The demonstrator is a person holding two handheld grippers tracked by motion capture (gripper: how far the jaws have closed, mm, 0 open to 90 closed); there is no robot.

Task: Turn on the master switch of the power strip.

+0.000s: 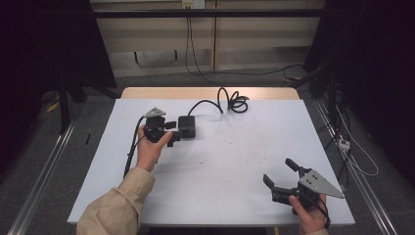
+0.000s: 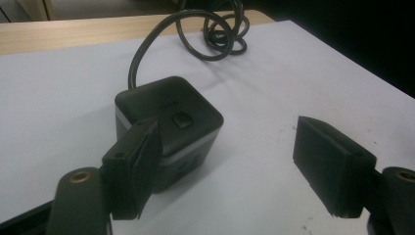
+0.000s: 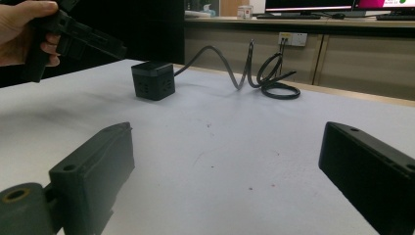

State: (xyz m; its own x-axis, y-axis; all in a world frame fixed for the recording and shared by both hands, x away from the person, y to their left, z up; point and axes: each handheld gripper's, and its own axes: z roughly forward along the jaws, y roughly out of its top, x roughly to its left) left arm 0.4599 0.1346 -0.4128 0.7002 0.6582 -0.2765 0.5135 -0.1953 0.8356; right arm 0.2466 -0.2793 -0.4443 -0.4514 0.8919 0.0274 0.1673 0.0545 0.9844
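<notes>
left tool [image 1: 172, 131] sits left of centre in the high view, held in the person's left hand [image 1: 149, 149], its grey three-cornered plate [image 1: 155, 112] on top. its jaws stand wide apart and hold nothing. in the left gripper view the left jaw overlaps the near corner of the black cube power block [image 2: 169, 127]; contact cannot be told, and the right jaw is well clear of the block over bare white surface. the block rests flat on the white tabletop [image 1: 235, 161], just right of the left tool in the high view, upper centre-left of the frame. a small square button [image 2: 182, 120] shows on its top face, and a paler band runs round its sides. its black cord [image 1: 226, 101] leaves the far side and loops into a loose coil near the upper centre edge of the tabletop, partly on the bare wooden strip [image 1: 205, 92] there. right tool [image 1: 279, 172] is in the lower right of the high view, gripped by the right hand [image 1: 309, 215], well apart from the block; its jaws are spread wide with nothing between them. in the right gripper view, socket holes show on the block's side faces. small reddish specks dot the tabletop around the centre.
</notes>
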